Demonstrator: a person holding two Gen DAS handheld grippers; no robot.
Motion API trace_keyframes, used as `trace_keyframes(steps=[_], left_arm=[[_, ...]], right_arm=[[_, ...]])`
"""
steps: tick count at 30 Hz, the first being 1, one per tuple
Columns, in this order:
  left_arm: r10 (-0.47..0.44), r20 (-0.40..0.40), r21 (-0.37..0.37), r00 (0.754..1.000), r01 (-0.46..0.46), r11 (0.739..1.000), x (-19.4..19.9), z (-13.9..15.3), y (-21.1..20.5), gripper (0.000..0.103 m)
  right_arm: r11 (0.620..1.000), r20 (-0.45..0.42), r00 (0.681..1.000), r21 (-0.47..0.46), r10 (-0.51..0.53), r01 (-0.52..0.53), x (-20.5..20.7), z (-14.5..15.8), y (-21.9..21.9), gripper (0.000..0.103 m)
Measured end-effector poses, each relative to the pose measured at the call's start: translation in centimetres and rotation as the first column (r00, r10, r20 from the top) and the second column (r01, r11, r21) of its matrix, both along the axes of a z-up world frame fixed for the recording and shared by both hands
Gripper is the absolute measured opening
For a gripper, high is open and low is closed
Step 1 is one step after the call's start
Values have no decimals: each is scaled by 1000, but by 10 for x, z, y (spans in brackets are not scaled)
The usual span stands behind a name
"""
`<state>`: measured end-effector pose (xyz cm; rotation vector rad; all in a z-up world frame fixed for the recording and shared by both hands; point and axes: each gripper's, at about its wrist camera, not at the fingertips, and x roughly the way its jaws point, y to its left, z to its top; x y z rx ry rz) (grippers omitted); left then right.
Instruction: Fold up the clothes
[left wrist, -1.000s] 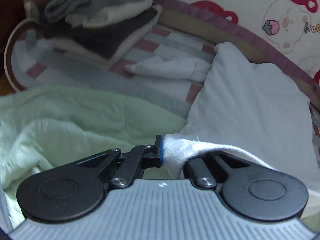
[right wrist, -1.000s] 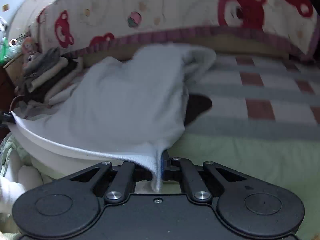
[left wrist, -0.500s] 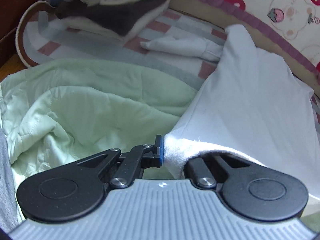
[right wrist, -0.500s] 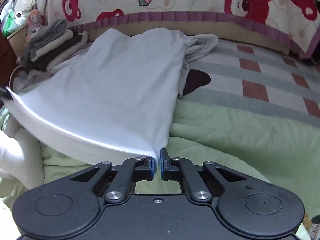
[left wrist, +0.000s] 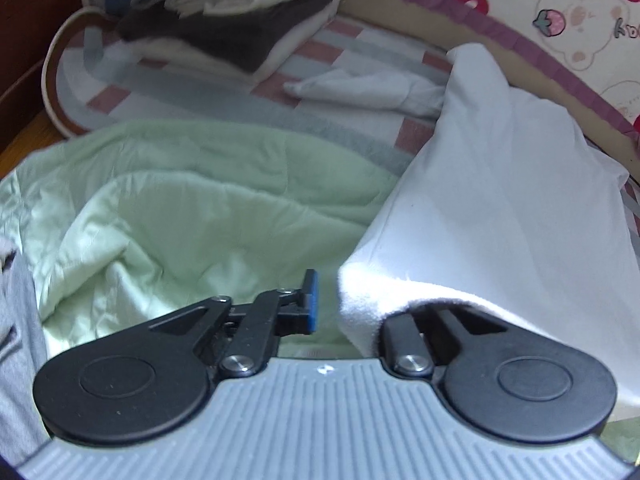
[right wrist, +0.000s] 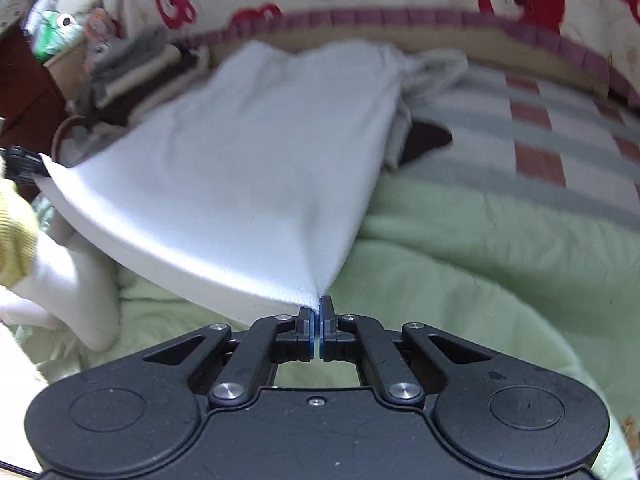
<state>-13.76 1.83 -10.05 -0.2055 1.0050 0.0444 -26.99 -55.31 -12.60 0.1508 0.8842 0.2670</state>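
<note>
The left gripper point(left wrist: 332, 312) had its jaws parted: the left finger, with its blue pad point(left wrist: 312, 300), stood clear of the white garment point(left wrist: 500, 200), with a gap of green showing between pad and cloth. The garment's folded hem draped over the right finger and hid it, so whether that finger touched the cloth could not be told. In the left wrist view the garment rose from about 5 o'clock toward 1 o'clock, where its far end lay on the bed against the bear-print bumper point(left wrist: 580, 12).

The right gripper point(right wrist: 319, 324) had its jaws clenched on a corner of the same white garment point(right wrist: 248, 168), the cloth pinched just above the blue pads. From that corner the hem swept in a taut curve toward 9 o'clock, where the black tip of the other gripper point(right wrist: 20, 160) showed at the frame edge. The garment's body stretched up toward 12 o'clock and ended in bunched cloth near the bumper.

Under the garment lay a pale green quilt point(left wrist: 180, 208), and beyond it the checked sheet point(left wrist: 352, 48) of pink, grey and white. A stack of folded clothes point(left wrist: 224, 16) sat at 11 o'clock in the left wrist view, with a small crumpled white piece point(left wrist: 368, 88) between the stack and the held garment. At 8 o'clock in the right wrist view a white-gloved hand point(right wrist: 60, 280) with a yellow cuff was visible.
</note>
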Motion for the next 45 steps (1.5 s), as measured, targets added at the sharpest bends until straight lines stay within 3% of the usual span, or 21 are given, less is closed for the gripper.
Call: trace_keyframes(steps=[7, 12, 15, 18, 19, 21, 23, 27, 32, 35, 40, 41, 45], left_arm=[[-18, -13, 28, 1000, 19, 999, -10, 1, -2, 26], [-36, -26, 17, 999, 36, 999, -16, 6, -4, 32], [-12, -15, -28, 1000, 12, 1000, -22, 15, 2, 36], [20, -19, -152, 1000, -23, 988, -26, 24, 12, 38], [1, -28, -174, 1000, -6, 985, -28, 28, 12, 44], [-37, -45, -209, 998, 27, 978, -32, 33, 11, 49], [-63, -72, -200, 995, 47, 979, -35, 35, 11, 50], [-77, -97, -204, 992, 56, 977, -37, 37, 17, 52], [1, -145, -260, 989, -39, 965, -36, 34, 39, 52], [20, -177, -244, 984, -63, 968, -38, 34, 39, 52], [-106, 9, -143, 994, 106, 984, -12, 65, -5, 52], [-143, 46, -133, 989, 148, 980, -1, 69, -21, 52], [-320, 142, -103, 937, 335, 936, 48, 61, -106, 53]], right_arm=[[999, -19, 1000, 23, 23, -23, -4, -11, -4, 2], [998, -28, 997, -20, 66, -67, -8, -13, 1, 2], [992, -32, 993, -59, 114, -115, -10, -7, 0, 2], [974, -40, 978, -99, 203, -206, -9, 4, -2, 7], [976, -20, 978, -73, 206, -207, -10, 10, -6, 12], [977, 21, 977, -22, 211, -211, -11, 21, -14, 19], [976, 62, 975, 30, 214, -216, -12, 32, -21, 34], [975, 113, 982, 142, 153, -168, -5, 44, -40, 35], [980, 92, 993, 179, 69, -85, 12, 33, -51, 36], [980, 70, 996, 186, 57, -69, 24, 21, -44, 36], [994, 45, 998, 94, 45, -49, 60, 20, -33, 35], [997, 32, 999, 75, 28, -30, 73, 20, -35, 35], [975, -93, 988, 174, -127, 141, 136, 12, -74, 36]])
